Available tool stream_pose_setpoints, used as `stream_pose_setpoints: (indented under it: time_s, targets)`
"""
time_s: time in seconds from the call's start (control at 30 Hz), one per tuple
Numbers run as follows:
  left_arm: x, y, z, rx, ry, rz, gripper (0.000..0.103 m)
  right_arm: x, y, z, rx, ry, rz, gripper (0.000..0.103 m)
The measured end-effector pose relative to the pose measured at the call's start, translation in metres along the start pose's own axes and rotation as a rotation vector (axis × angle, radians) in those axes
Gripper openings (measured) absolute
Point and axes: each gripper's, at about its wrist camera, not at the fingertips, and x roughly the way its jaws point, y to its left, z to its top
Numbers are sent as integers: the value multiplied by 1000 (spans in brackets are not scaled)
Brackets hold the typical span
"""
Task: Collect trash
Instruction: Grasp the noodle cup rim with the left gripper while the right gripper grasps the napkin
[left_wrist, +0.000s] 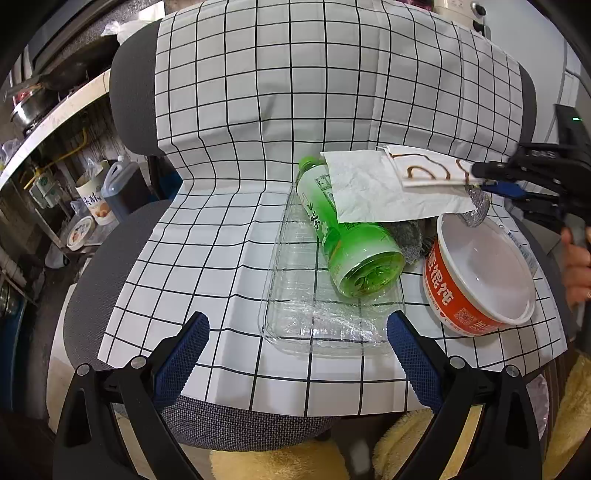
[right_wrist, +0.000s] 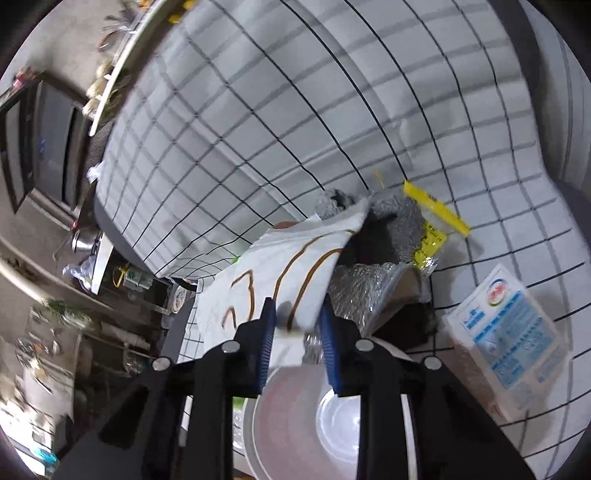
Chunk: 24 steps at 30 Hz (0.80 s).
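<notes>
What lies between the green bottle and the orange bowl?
In the left wrist view, a grey steel-wool scourer sits between the green bottle and the orange bowl.

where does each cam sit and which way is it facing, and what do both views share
Left wrist: rides the left gripper, looking forward over the checked cloth at the green bottle, clear tray and red bowl; its open blue fingers and the person's right hand show.
Right wrist: rides the right gripper, rolled sideways, facing the stained paper pinched in its fingers.
Shared: stained paper, red bowl, checked cloth.
</notes>
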Motion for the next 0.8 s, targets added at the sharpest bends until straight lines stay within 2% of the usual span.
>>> stream_pose_setpoints:
  time_s: [0.1, 0.17, 0.23, 0.27, 0.3, 0.47, 0.57, 0.67, 0.77, 0.8]
  targets:
    - [0, 0, 1, -3, 2, 5, 95, 11, -15, 7, 103, 0, 40, 24]
    - [1, 0, 3, -3, 1, 15, 95, 12, -19, 9, 126, -18, 57, 24]
    - [3, 0, 5, 0, 0, 28, 95, 9, -14, 10, 96, -43, 53, 7]
    - [5, 0, 7, 2, 0, 43, 95, 6, -11, 10, 78, -52, 53, 6]
    - [6, 1, 8, 4, 0, 58, 95, 1, -5, 10, 47, -69, 66, 3]
    - [9, -1, 18, 12, -2, 100, 95, -31, 44, 8, -205, -141, 101, 2]
    - [4, -9, 22, 25, -17, 97, 95, -73, 80, -2, -379, -238, 98, 2]
    - [-3, -23, 26, 47, -36, 63, 95, -111, 92, -15, -444, -314, 50, 2]
    - [-3, -39, 30, 61, -34, 39, 95, -143, 87, -38, -489, -362, -96, 2]
    - [0, -45, 32, 63, -29, 37, 91, -148, 82, -44, -493, -366, -125, 2]
